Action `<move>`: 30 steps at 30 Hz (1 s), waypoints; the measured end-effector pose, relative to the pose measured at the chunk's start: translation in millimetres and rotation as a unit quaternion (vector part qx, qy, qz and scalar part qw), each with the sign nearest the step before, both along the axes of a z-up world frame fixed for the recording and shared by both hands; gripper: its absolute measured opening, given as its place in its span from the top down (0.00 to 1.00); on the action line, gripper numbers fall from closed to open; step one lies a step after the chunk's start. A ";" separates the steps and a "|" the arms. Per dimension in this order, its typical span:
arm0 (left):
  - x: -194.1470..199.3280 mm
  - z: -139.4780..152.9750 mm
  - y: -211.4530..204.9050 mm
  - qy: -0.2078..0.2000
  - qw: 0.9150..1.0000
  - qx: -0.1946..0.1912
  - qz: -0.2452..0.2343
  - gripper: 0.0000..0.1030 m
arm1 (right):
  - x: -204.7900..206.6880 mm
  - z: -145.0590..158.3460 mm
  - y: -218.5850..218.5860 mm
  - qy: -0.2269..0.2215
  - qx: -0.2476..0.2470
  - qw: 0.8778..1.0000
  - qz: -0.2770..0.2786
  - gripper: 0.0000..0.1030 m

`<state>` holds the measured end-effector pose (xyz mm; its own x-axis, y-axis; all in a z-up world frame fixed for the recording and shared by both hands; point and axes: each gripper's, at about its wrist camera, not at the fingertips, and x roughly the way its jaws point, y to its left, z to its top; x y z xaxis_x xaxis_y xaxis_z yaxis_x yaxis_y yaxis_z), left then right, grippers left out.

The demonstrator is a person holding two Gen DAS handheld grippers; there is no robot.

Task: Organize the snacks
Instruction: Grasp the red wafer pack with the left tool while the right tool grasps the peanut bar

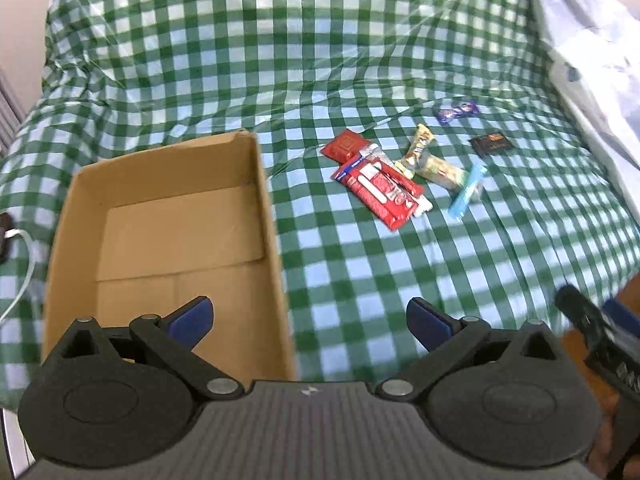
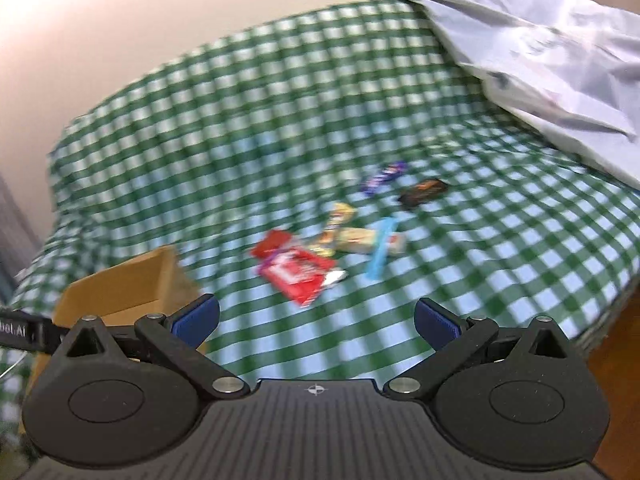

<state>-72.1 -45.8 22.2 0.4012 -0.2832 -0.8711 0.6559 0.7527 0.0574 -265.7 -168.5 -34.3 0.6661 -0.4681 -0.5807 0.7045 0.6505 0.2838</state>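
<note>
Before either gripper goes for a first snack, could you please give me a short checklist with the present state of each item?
1. Left gripper open, holding nothing: ok.
2. Right gripper open, holding nothing: ok.
3. Cardboard box upright, open-topped, no snacks inside: ok.
4. Snacks apart for single picks: not ok; the red wrapper overlaps others in the pile.
5. Black packet and purple packet lie separately: ok.
6. Right wrist view sharp: not ok, blurred.
</note>
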 end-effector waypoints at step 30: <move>189.4 -224.9 -201.8 0.181 0.975 0.089 0.093 0.00 | 287.2 -158.4 -224.8 0.279 -0.104 0.905 0.302 0.01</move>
